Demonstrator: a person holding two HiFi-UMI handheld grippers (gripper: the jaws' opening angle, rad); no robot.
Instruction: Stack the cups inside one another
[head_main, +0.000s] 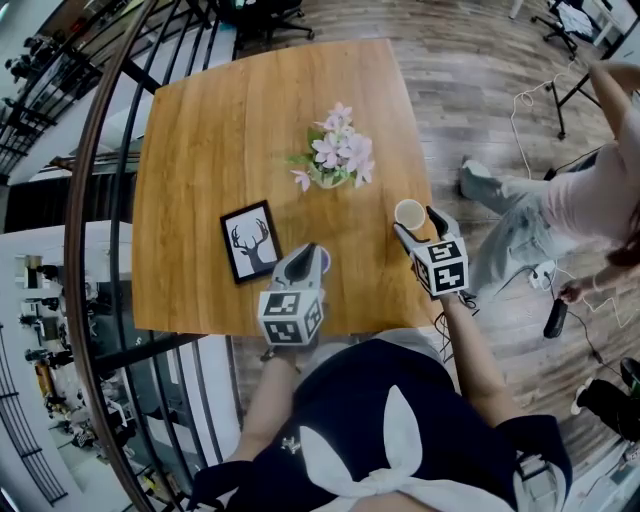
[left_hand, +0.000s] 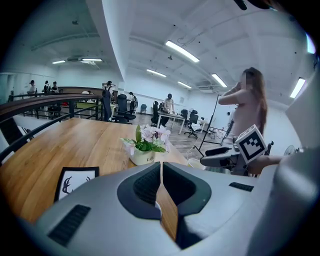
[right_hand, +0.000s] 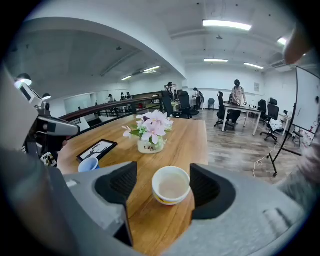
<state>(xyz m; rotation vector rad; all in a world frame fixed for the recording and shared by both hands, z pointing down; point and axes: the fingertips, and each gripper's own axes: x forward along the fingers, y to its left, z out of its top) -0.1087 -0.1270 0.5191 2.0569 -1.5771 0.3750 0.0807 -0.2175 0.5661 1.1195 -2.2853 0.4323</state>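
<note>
2 cups (right_hand: 171, 185) (right_hand: 89, 164), 1 flower pot (head_main: 331, 179), 1 framed picture (head_main: 249, 241), 1 table (head_main: 220, 130)

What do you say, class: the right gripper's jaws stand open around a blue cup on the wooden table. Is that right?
Only the colour is wrong. In the right gripper view, the right gripper has open jaws around a white cup on the wooden table; the blue cup stands apart.

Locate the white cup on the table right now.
The white cup stands near the right edge of the table, between the open jaws of the right gripper. In the head view, the flower pot sits just up-left of it.
</note>
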